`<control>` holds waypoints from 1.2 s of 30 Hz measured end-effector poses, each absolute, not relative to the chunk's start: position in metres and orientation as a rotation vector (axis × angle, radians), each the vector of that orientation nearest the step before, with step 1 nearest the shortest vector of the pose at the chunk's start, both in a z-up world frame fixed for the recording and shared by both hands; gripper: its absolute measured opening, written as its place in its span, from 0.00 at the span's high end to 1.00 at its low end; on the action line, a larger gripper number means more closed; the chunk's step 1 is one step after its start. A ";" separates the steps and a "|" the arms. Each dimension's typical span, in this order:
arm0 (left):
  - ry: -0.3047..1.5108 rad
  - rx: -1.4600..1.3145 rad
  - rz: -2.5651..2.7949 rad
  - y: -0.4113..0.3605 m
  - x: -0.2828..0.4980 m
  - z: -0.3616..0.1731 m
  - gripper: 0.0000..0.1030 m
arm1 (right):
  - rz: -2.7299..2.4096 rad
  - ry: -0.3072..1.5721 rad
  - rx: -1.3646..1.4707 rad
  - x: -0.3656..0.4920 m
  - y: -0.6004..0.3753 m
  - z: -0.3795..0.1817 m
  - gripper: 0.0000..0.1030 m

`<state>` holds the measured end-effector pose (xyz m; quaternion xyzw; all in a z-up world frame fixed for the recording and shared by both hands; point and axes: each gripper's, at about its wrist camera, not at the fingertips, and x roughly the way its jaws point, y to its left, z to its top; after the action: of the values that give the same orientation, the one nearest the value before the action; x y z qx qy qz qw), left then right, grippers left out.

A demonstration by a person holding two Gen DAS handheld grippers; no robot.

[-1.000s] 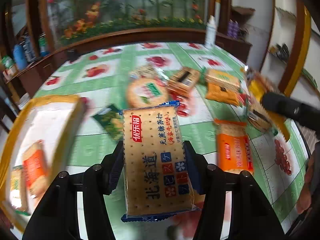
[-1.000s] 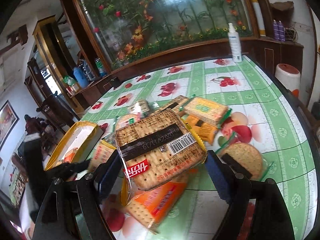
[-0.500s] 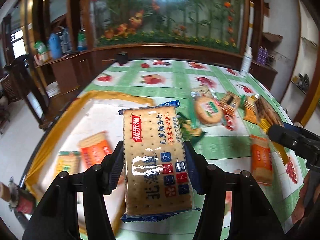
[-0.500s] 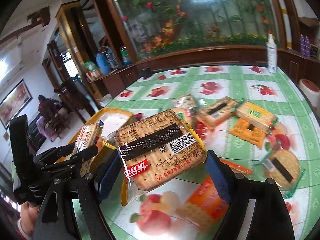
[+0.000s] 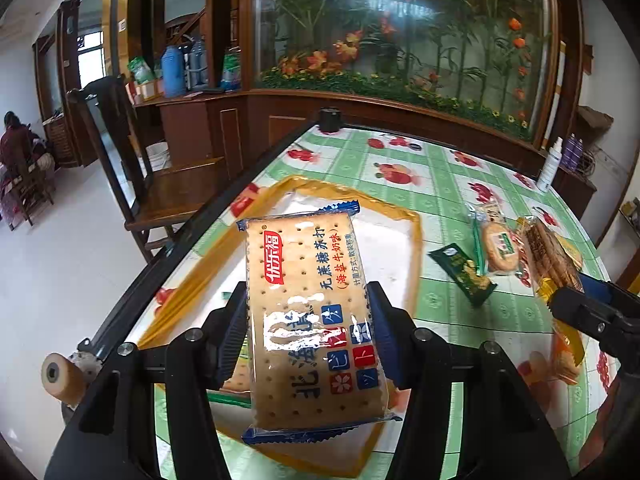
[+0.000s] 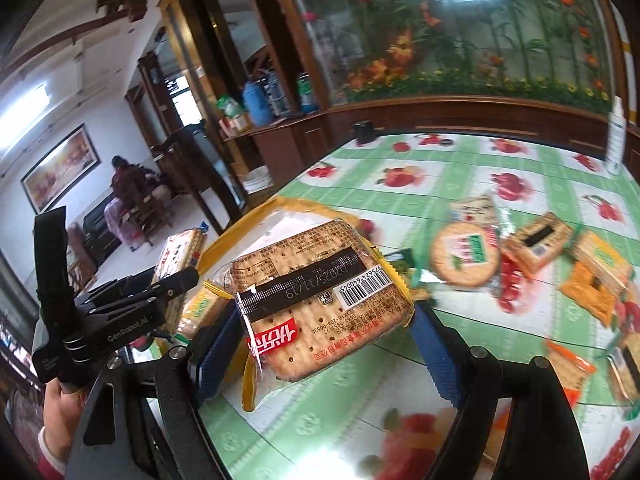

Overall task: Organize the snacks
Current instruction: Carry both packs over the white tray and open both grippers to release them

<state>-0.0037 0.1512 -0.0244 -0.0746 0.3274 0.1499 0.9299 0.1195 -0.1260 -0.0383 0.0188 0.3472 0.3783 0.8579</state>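
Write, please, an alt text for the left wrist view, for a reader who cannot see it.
The left gripper holds a blue-edged cracker packet between its fingers, above a yellow-rimmed tray on a green fruit-patterned table. To the right more snack packets lie on the table, and the right gripper carries a yellow-edged packet.

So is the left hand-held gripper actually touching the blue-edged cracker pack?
Touching. The left wrist view shows the left hand-held gripper with both pads pressed against the long sides of the blue-edged cracker pack.
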 end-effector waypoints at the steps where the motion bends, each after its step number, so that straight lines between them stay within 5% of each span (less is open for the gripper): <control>1: 0.670 -0.157 0.313 0.156 -0.005 -0.025 0.46 | 0.804 0.729 0.033 0.119 -0.120 -0.038 0.19; 36: 0.727 -0.223 0.402 0.212 -0.002 -0.059 0.46 | 0.938 0.782 -0.038 0.134 -0.002 -0.067 0.19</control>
<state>-0.0023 0.2122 -0.0590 -0.1082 0.3523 0.1950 0.9089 0.1335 -0.0024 -0.0671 -0.0180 0.3673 0.4405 0.8190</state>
